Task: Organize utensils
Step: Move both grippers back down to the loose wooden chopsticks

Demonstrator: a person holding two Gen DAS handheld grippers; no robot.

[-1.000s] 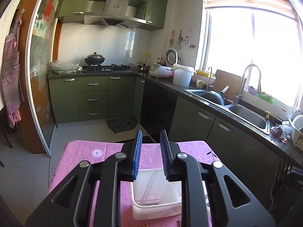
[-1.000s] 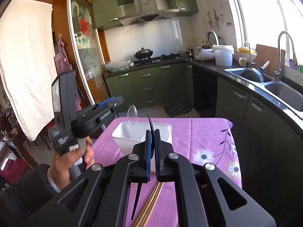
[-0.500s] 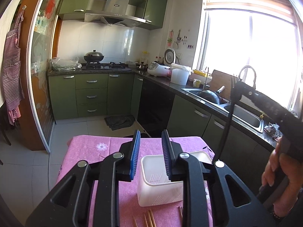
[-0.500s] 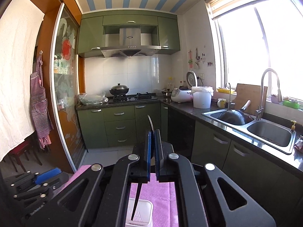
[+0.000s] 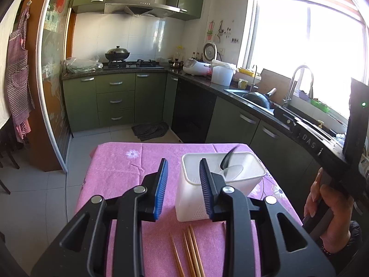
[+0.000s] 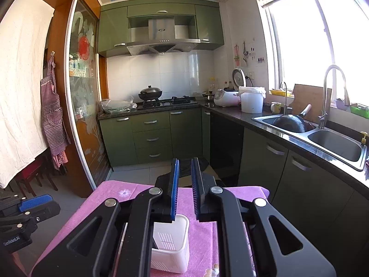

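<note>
Both tongs point(image 5: 183, 184) point(image 6: 183, 190) parted over white slotted utensil holder point(image 5: 230, 189)

Not much readable text showing up here. The right tool point(image 5: 322, 147), coming in from the right edge of the left wrist view, is showing white letters "DAS" on its black body, and whatever comes before or after them is getting cut off. In the right wrist view, the left tool point(image 6: 25, 214) at the lower left is carrying small white lettering that's looking like "GenRobot.AI", though it's pretty tiny. The range hood point(image 6: 162, 37) is wearing a small brand badge on its steel chimney, but it's staying too small to read in either view.
</note>
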